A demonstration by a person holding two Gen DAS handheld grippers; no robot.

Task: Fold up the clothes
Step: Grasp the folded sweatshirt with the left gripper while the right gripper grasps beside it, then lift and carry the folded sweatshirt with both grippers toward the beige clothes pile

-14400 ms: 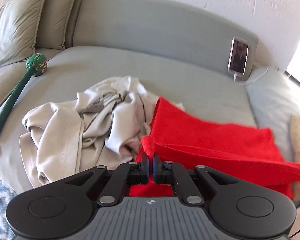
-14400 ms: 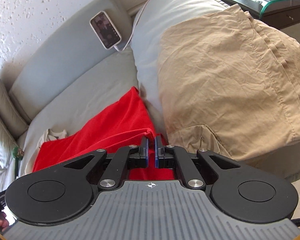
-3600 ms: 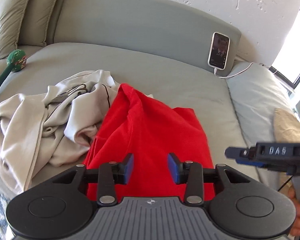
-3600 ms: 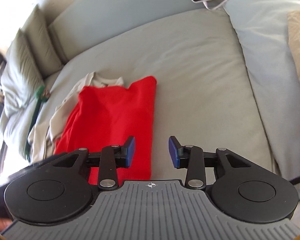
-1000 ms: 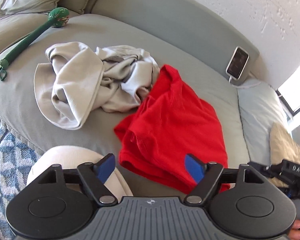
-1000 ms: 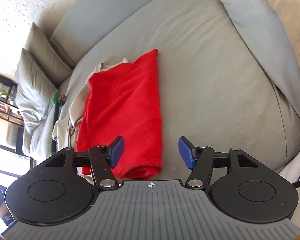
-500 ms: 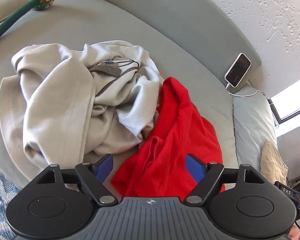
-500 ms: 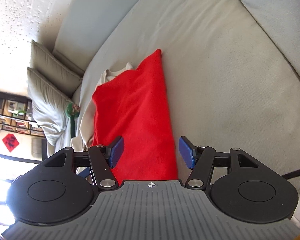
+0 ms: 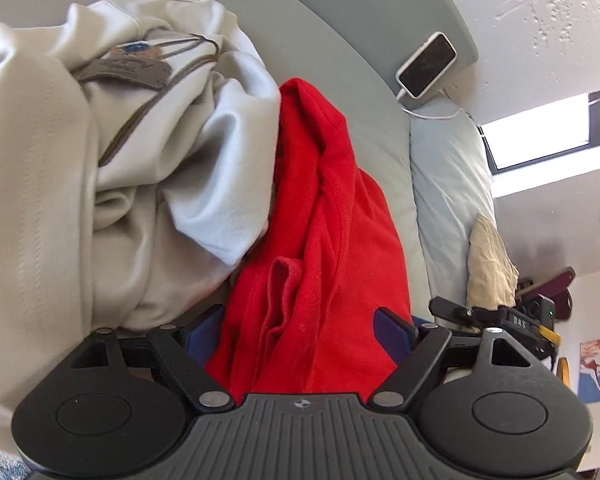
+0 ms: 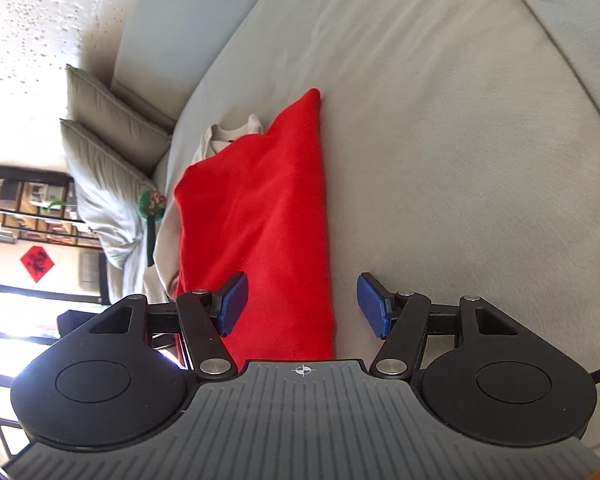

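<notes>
A red garment point(image 9: 320, 240), folded lengthwise, lies on the grey sofa seat point(image 9: 360, 92). My left gripper point(image 9: 298, 334) is low at its crumpled near end. Its jaws are opening and straddle the bunched red cloth without pressing it. A crumpled cream hoodie point(image 9: 100, 160) lies against the garment's left side. In the right wrist view the red garment point(image 10: 256, 220) runs away from me as a long strip. My right gripper point(image 10: 302, 308) stands open over its near right edge, one pad above the cloth and the other above the bare seat point(image 10: 440, 160).
A phone point(image 9: 426, 65) on a cable leans on the sofa back. A tan cloth point(image 9: 490, 264) lies on the right-hand cushion. A green toy point(image 10: 152, 204) and pillows point(image 10: 100, 140) sit beyond the hoodie point(image 10: 224, 136).
Both grippers have dropped and closed in on the red garment. Its near end now lies between the left jaws, and its right edge between the right jaws.
</notes>
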